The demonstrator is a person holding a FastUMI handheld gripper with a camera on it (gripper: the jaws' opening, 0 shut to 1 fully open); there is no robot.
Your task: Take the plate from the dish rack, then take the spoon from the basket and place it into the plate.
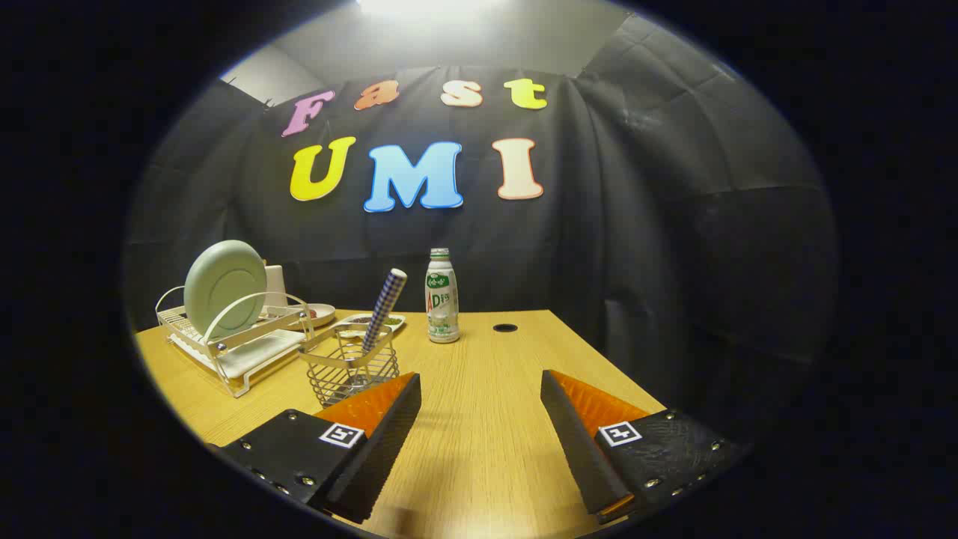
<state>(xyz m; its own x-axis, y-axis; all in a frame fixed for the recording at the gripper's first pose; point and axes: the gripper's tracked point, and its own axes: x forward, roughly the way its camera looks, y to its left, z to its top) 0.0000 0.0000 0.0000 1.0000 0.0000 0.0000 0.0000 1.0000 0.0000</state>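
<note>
Gripper (480,382) spread wide, nothing between the fingers (382,438), only bare wooden table (479,449) under and ahead of them. Just beyond the left finger's tip: wire basket (352,370), standing on the table, with a checked-handled spoon (383,311) upright in it, handle leaning a little away from the dish rack, bowl end down inside the wires. Left of the basket and slightly farther back: white dish rack (232,348), holding a pale green plate (224,288) on edge, its underside facing the gripper. Behind the basket, near the table's far edge: a small shallow dish (374,322), and beside it, closer to the rack, another small plate (320,314). Right of the basket, farther back: a white drink bottle (442,296), upright, capped. Right of the bottle: a dark round hole (505,328) in the tabletop.
</note>
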